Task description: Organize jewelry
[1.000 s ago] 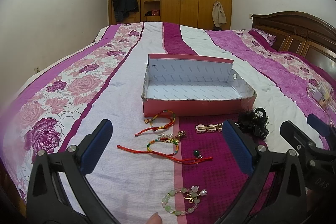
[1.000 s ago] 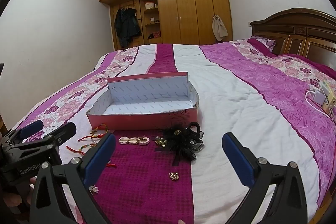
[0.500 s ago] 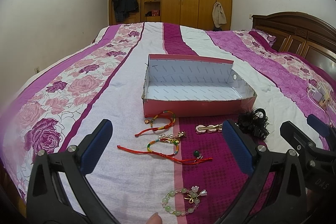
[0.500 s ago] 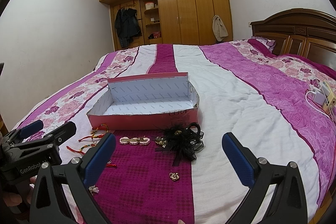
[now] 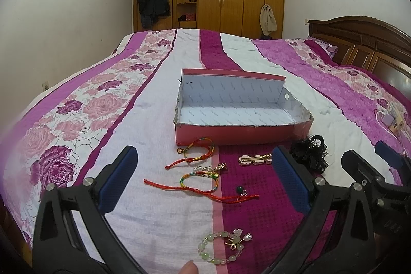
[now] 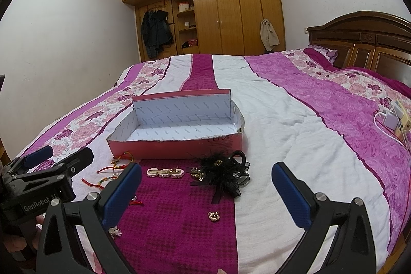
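Hovering above the bed (image 5: 159, 135), both pairs of tongs stand wide apart and hold nothing: the left tongs (image 5: 203, 179) and the right tongs (image 6: 205, 184). Nothing has gone into the pink box (image 5: 244, 136), which looks empty at twelve o'clock from either pair; every piece lies on the bedspread on the near side of its front wall.

For the left tongs the nearest piece is probably the green bead bracelet (image 5: 222, 247), low in the view at about six o'clock, a closed ring with a small gold flower charm lying flat. Ahead at twelve o'clock lie the rainbow cord bracelet (image 5: 201, 177), its red cord running from nine to three o'clock, and the red and gold bracelet (image 5: 197, 153) just before the box.

For the right tongs the black feather hair clip (image 6: 223, 175) sits at twelve o'clock, bulky and soft, with the pink flower barrette (image 6: 165, 172) at eleven o'clock, its long axis across the view, and a small gold rose brooch (image 6: 214, 216) nearer, between the fingers. The left side seems better placed for the cords, the right for the clip.
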The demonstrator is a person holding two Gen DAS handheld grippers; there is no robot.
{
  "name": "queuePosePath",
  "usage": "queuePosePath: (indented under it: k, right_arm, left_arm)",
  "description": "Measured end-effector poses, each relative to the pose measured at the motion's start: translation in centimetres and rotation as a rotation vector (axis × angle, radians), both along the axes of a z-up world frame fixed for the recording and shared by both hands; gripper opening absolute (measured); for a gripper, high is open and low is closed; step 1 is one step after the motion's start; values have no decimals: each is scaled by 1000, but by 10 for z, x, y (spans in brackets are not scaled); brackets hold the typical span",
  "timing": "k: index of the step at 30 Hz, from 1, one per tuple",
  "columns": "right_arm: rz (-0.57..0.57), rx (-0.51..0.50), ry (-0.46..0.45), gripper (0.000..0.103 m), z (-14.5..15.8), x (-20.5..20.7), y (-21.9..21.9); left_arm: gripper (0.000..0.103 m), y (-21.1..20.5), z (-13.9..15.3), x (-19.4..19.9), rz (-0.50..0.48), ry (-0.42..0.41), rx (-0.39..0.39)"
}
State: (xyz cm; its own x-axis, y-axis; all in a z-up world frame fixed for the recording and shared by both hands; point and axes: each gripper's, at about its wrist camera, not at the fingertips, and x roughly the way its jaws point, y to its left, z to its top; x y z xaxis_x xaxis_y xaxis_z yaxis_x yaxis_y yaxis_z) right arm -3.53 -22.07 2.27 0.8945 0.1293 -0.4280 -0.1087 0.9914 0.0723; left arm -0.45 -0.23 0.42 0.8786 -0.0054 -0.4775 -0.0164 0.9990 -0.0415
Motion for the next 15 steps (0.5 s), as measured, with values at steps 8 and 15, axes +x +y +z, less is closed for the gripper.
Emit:
queuePosePath:
  k: [8,15]
  right_arm:
    - [0,-1,-1,103,1,-1,1]
    - [0,0,-1,103,2,-1,1]
  left_arm:
    - [98,1,3,3,0,-4,-3]
    - [98,-1,4,4,2,-5,-3]
